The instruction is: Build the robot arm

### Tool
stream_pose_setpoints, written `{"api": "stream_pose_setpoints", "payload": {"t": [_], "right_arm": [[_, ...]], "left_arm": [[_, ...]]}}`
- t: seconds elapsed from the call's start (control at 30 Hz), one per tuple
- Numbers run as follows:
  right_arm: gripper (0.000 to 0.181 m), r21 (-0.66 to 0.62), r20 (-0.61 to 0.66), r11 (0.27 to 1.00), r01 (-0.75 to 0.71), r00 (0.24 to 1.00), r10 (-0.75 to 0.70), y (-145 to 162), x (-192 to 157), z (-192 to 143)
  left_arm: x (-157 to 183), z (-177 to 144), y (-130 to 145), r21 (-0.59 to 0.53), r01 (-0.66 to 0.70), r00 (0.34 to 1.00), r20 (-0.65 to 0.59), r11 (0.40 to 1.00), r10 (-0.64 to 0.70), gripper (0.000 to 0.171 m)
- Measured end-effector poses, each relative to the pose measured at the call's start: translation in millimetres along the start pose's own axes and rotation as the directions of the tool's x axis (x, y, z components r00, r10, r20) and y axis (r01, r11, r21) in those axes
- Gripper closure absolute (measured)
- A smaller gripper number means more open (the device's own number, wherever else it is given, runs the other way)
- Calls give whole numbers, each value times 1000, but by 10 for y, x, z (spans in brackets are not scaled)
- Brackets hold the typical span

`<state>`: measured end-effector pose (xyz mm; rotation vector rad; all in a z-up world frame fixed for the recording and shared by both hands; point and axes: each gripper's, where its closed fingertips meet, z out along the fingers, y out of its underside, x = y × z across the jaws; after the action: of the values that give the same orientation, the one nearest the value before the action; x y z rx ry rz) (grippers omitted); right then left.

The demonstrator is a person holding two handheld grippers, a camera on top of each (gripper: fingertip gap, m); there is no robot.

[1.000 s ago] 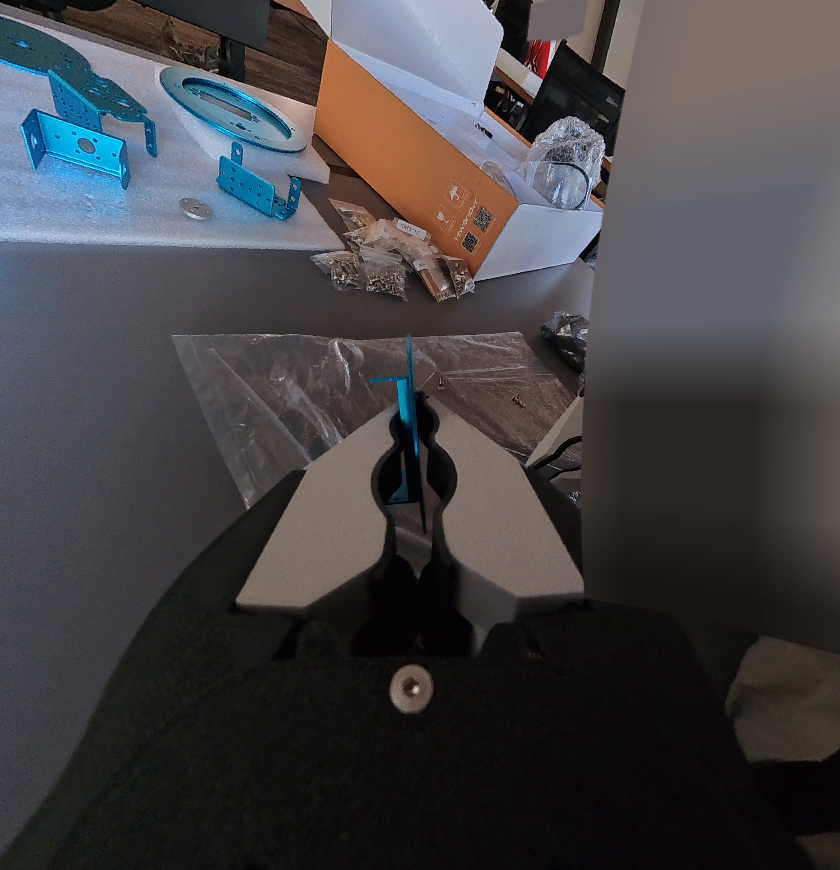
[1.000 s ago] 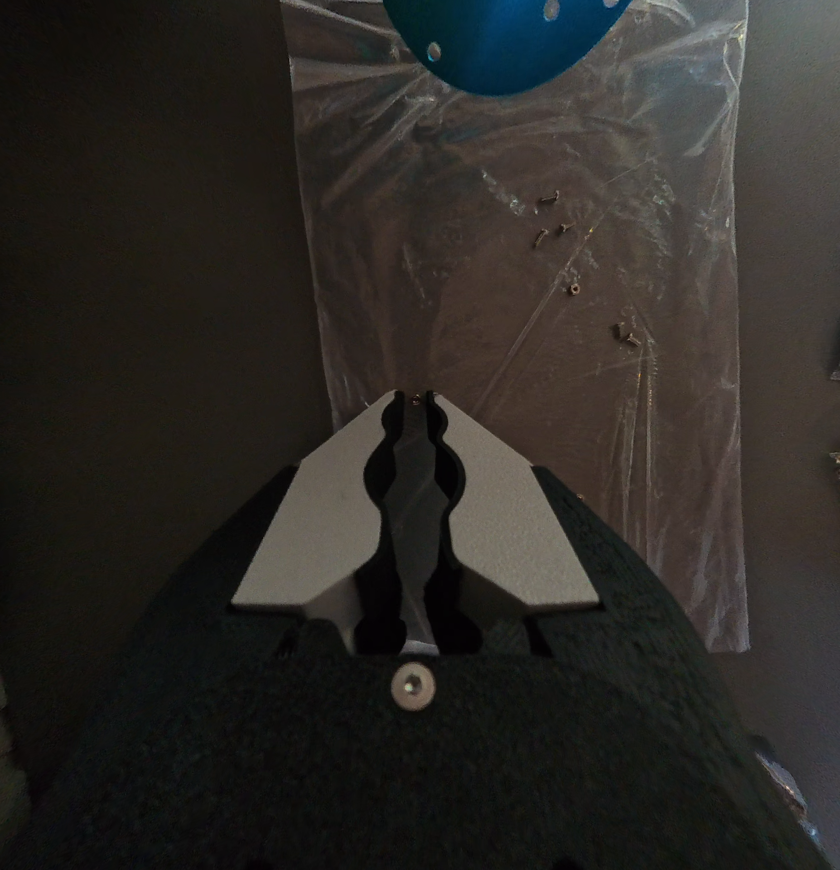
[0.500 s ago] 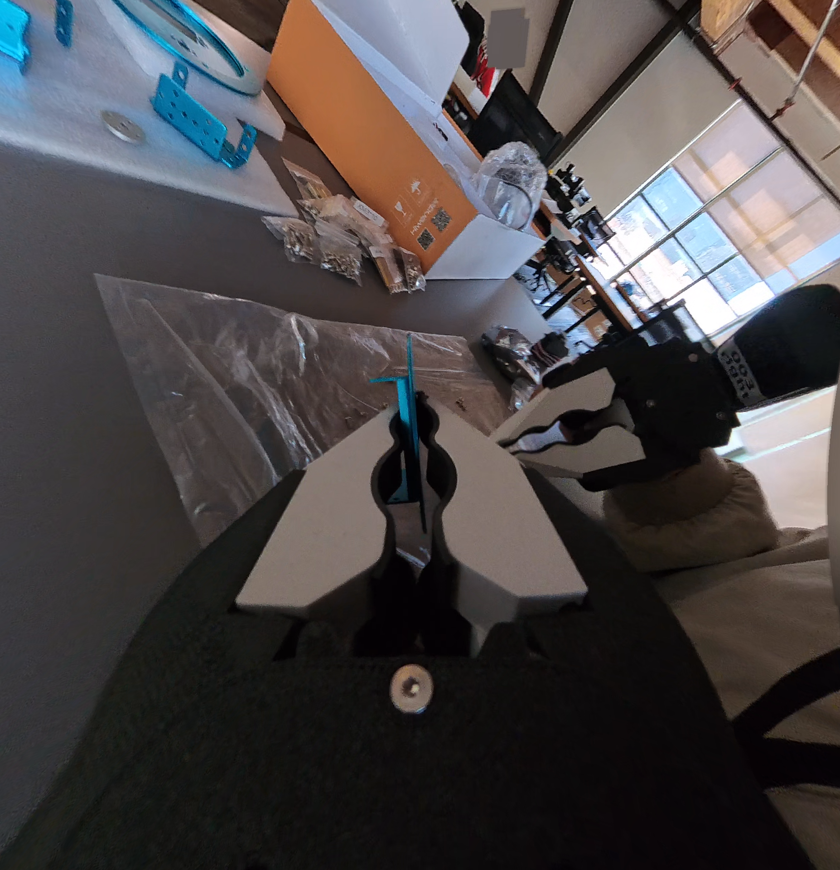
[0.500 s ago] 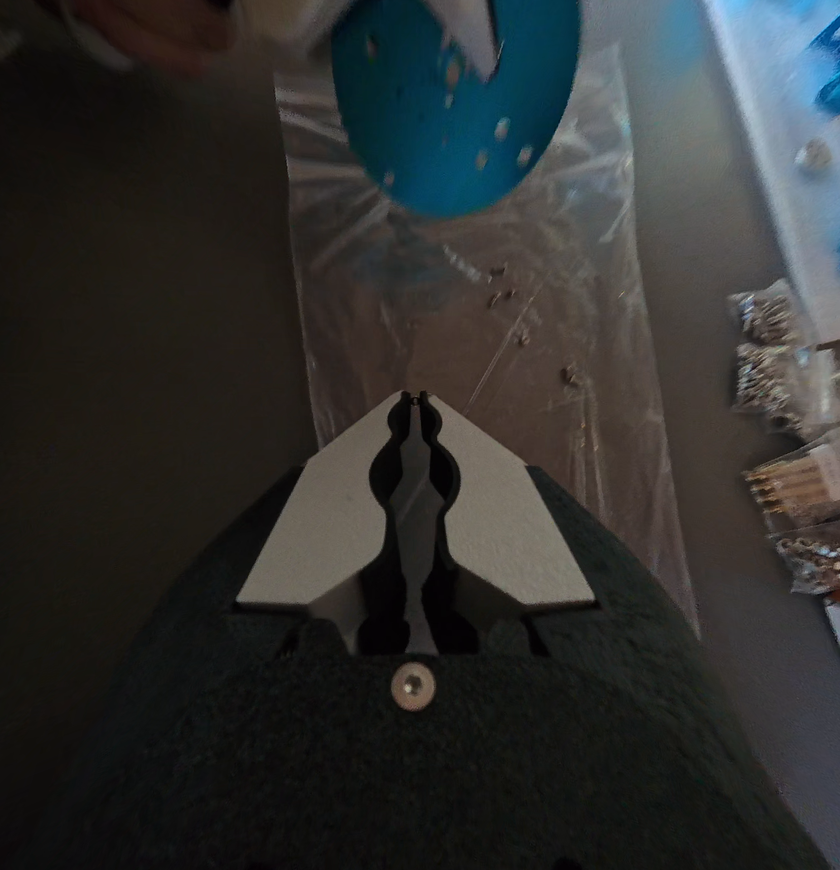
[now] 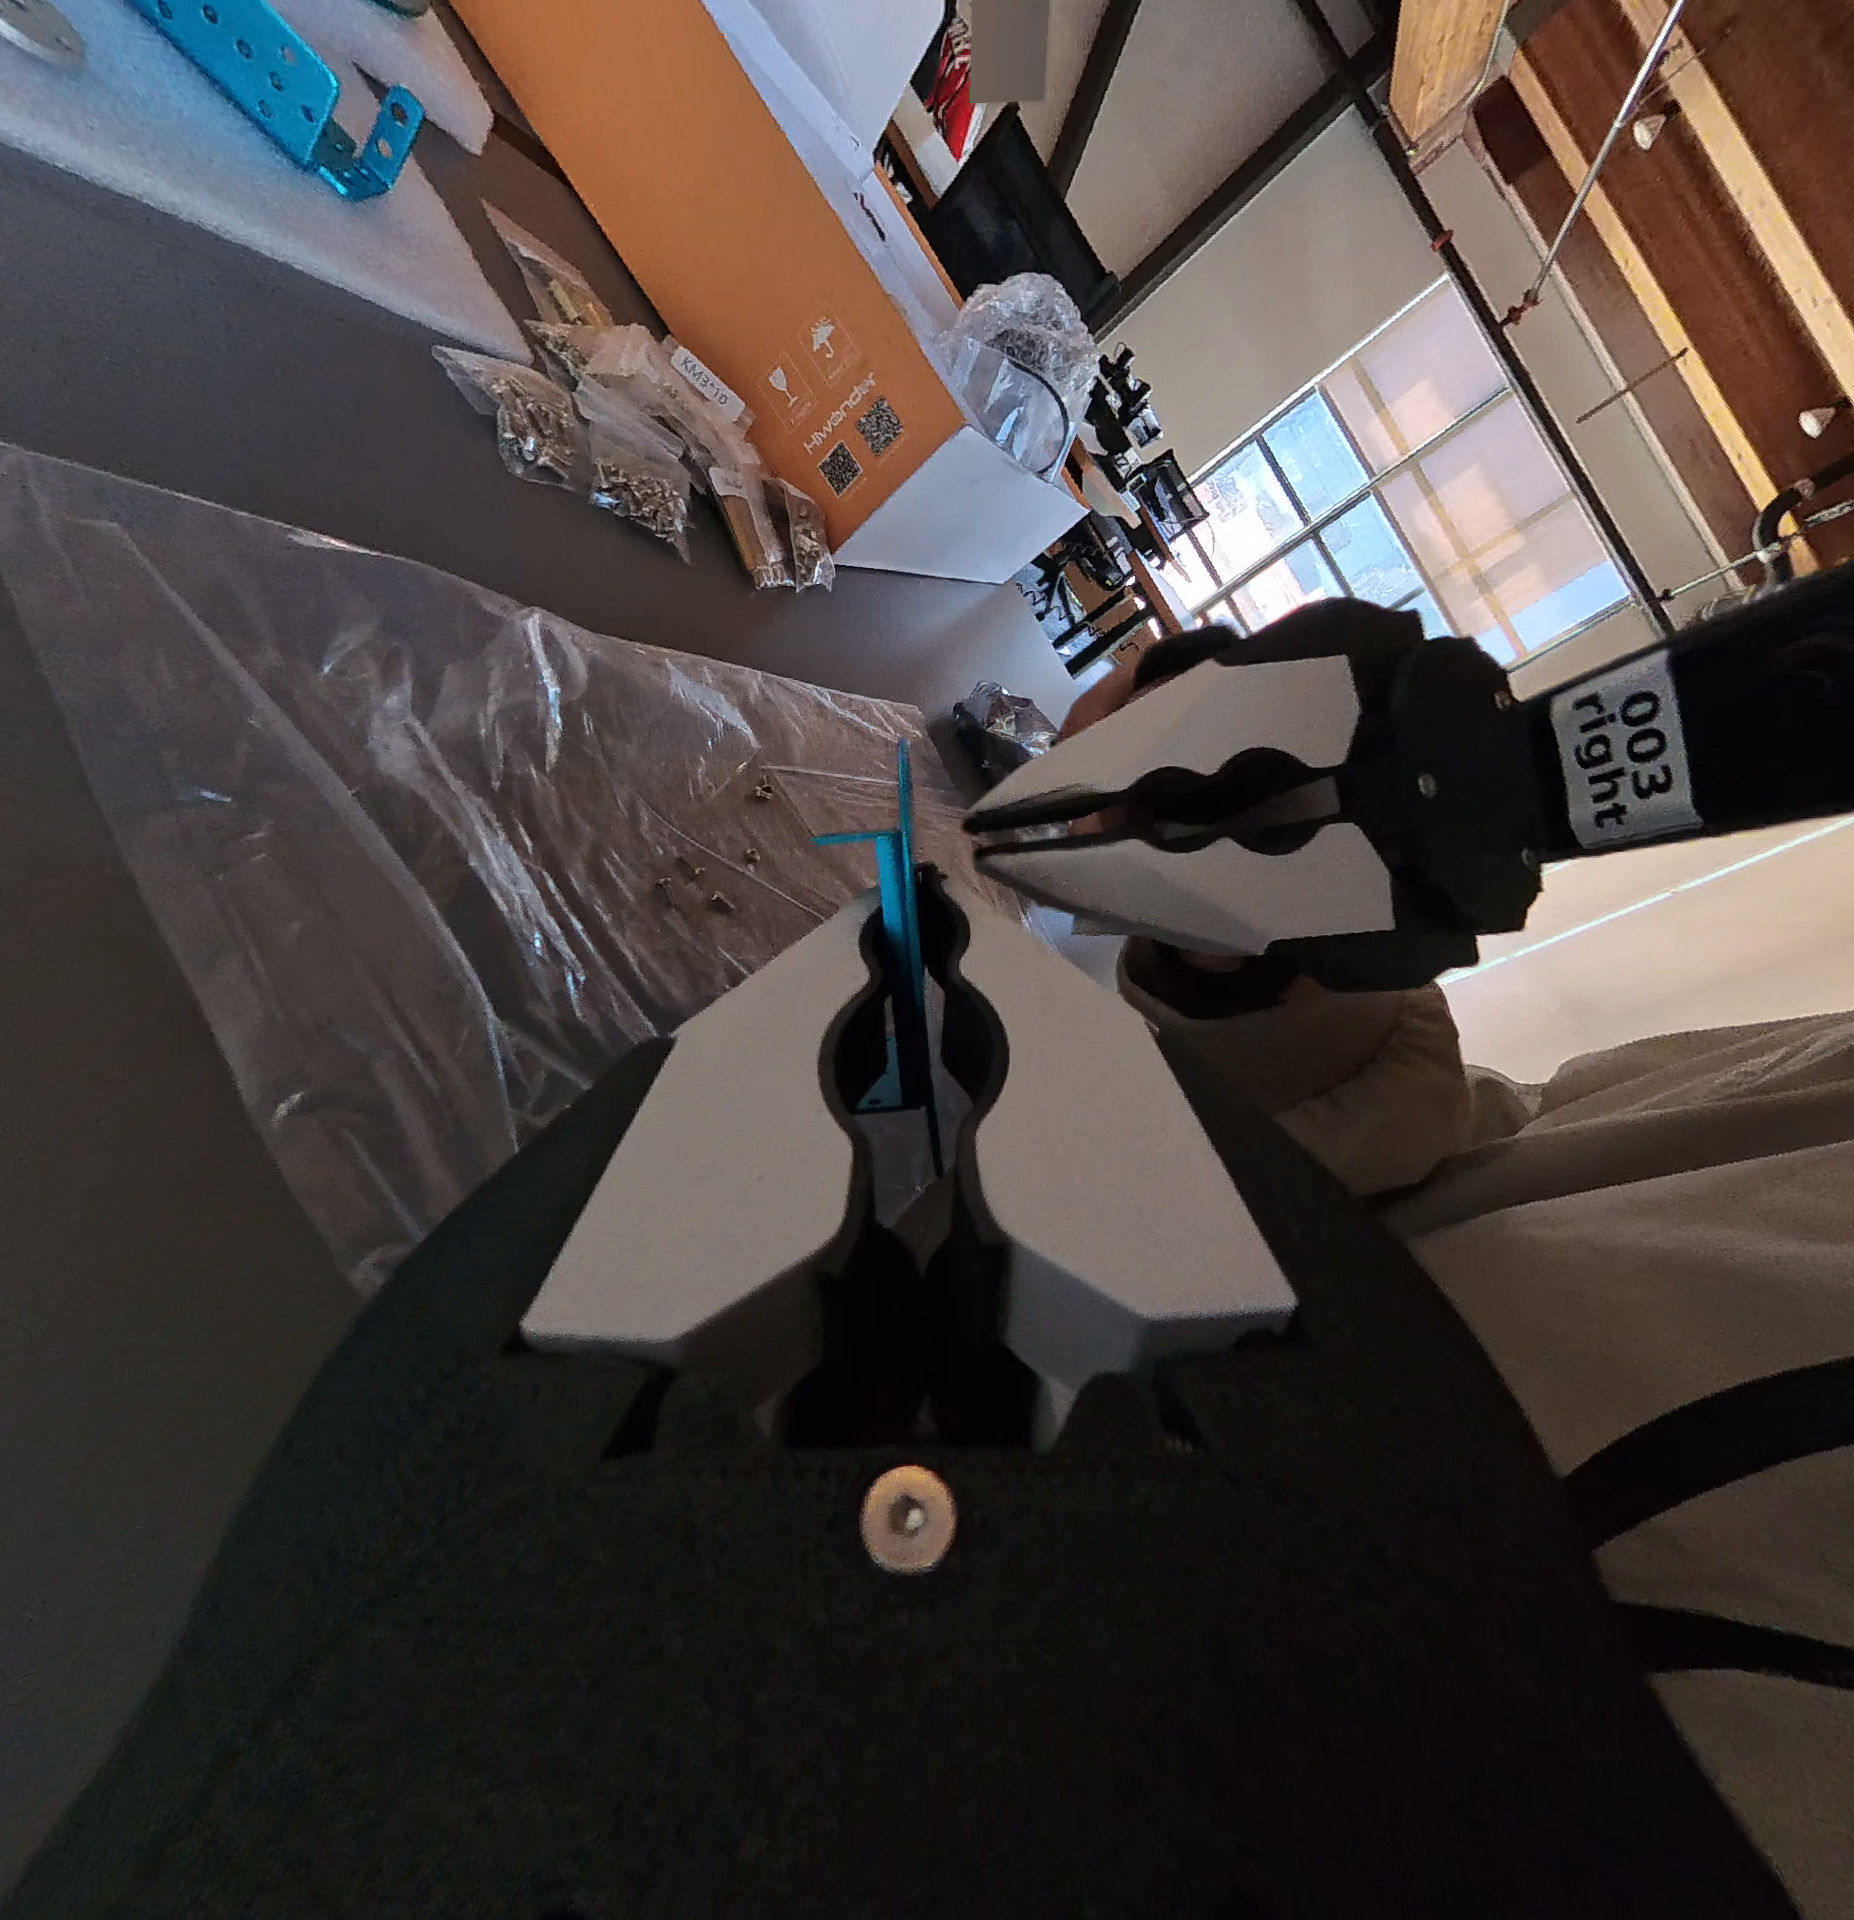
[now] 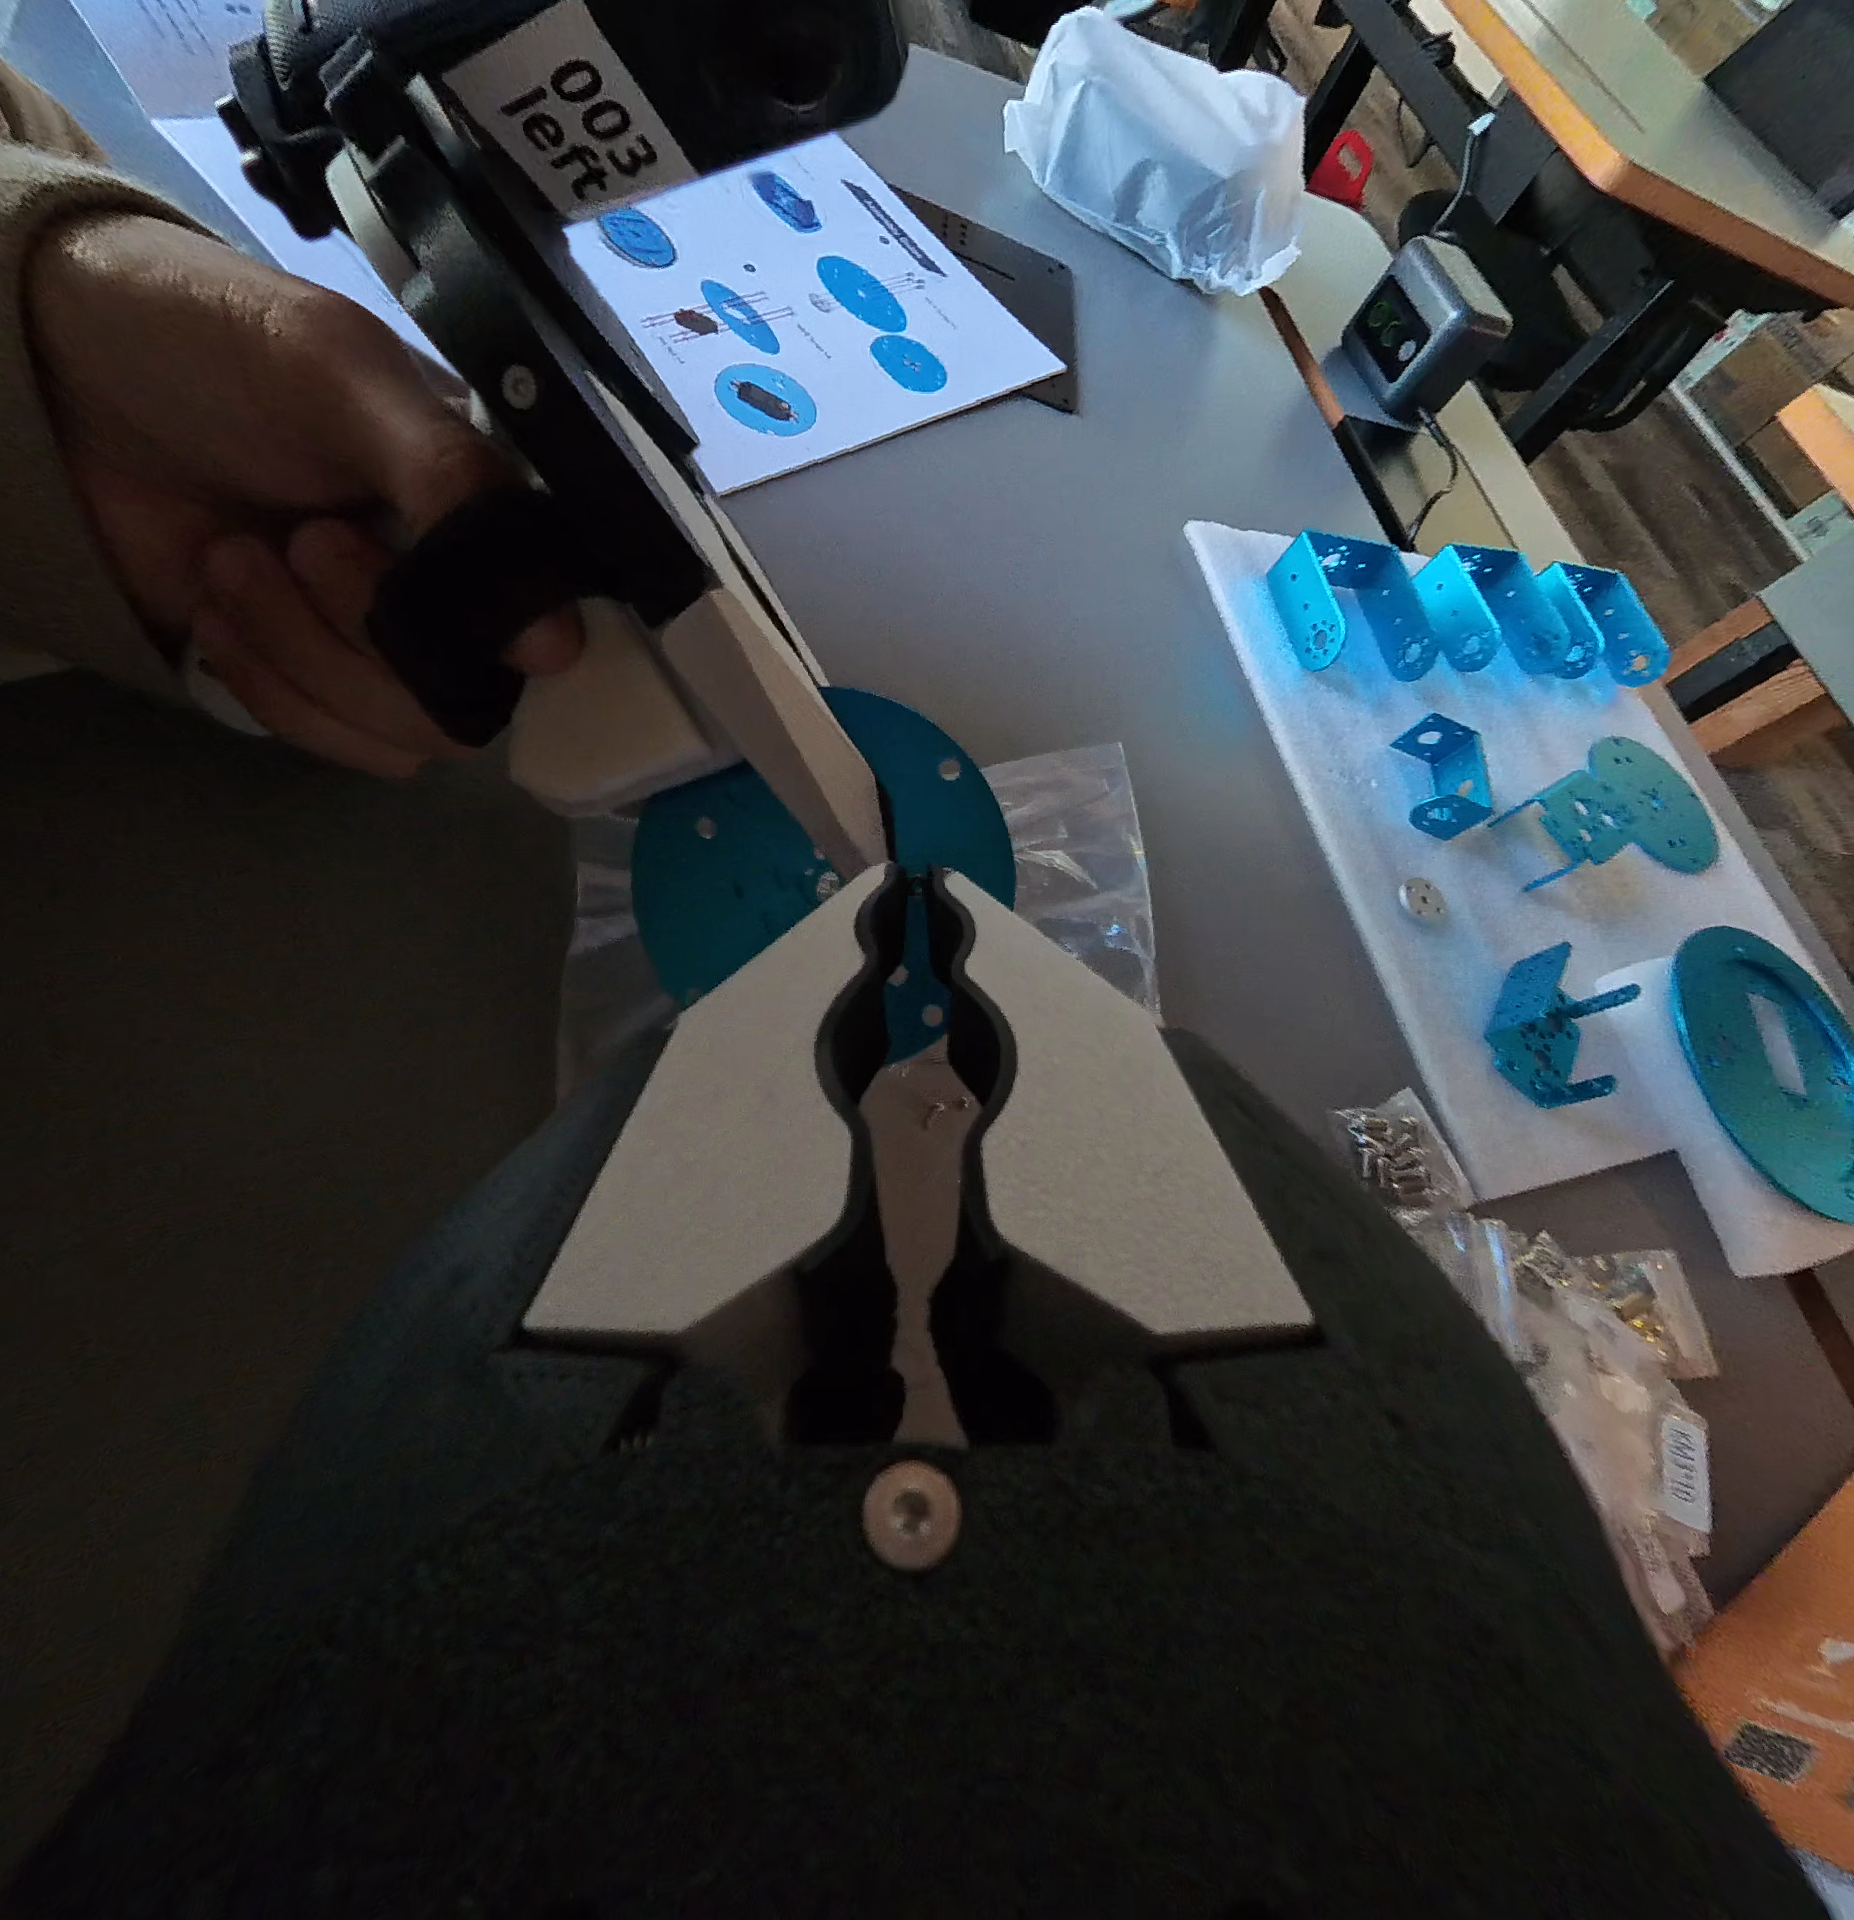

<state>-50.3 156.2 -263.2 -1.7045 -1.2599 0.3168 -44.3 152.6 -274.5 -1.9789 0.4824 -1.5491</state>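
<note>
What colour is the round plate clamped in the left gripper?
Blue, with small holes: the round plate in the left gripper, clearest in the right wrist view.

daylit gridded window, wooden ceiling beams, grey table.

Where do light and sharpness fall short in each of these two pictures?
Left wrist view: the windows are far brighter than the dim table, and sheen streaks the clear plastic bag. Right wrist view: the lower left sinks into shadow, the hand looks slightly soft, and the white foam sheet is brightly lit.
</note>
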Motion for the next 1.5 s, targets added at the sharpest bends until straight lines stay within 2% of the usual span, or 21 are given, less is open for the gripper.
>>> {"api": "stream_pose_setpoints", "payload": {"t": [0.4, 0.67, 0.8, 0.9, 0.97, 1.03, 1.1, 1.23, 1.37, 1.43, 1.5], "right_arm": [[179, -17, 195, 998, -59, 979, 61, -37, -64, -18], [179, -12, 357, 989, -144, 924, 139, -90, -78, -66], [179, -19, 354, 990, -142, 925, 140, -64, -25, -61], [179, -58, 307, 995, -80, 947, 94, 31, -5, -86], [179, -102, 262, 994, -40, 963, 65, 120, 8, -126], [179, -192, 219, 981, -26, 973, 68, 337, 21, -171], [178, -309, 194, 950, -35, 976, 99, 675, -4, -206], [178, -404, 186, 911, -82, 968, 169, 1060, -137, -236], [178, -392, 177, 912, -118, 964, 201, 1136, -178, -232], [177, -379, 175, 912, -155, 956, 236, 1149, -168, -238], [168, -368, 187, 908, -198, 941, 281, 1143, -166, -254]], "left_arm": [[101, -17, -8, -4, 54, 994, -91, 999, -55, 171], [186, -38, -29, -9, 136, 974, -184, 991, -135, 170], [184, -35, -24, -13, 146, 971, -188, 989, -146, 170], [115, -41, -42, -2, 167, 973, -163, 986, -165, 171], [36, -53, -66, 15, 193, 973, -135, 981, -189, 171], [-32, -68, -89, 34, 203, 975, -104, 979, -198, 171], [-80, -70, -85, 40, 137, 990, -40, 990, -135, 171], [-26, -35, -59, 17, -101, 993, 67, 995, 100, 171], [46, -26, -67, 12, -244, 965, 103, 970, 241, 171], [131, -25, -68, 22, -253, 966, 61, 967, 251, 171], [198, -33, -80, 35, -260, 965, 28, 965, 259, 171]]}}
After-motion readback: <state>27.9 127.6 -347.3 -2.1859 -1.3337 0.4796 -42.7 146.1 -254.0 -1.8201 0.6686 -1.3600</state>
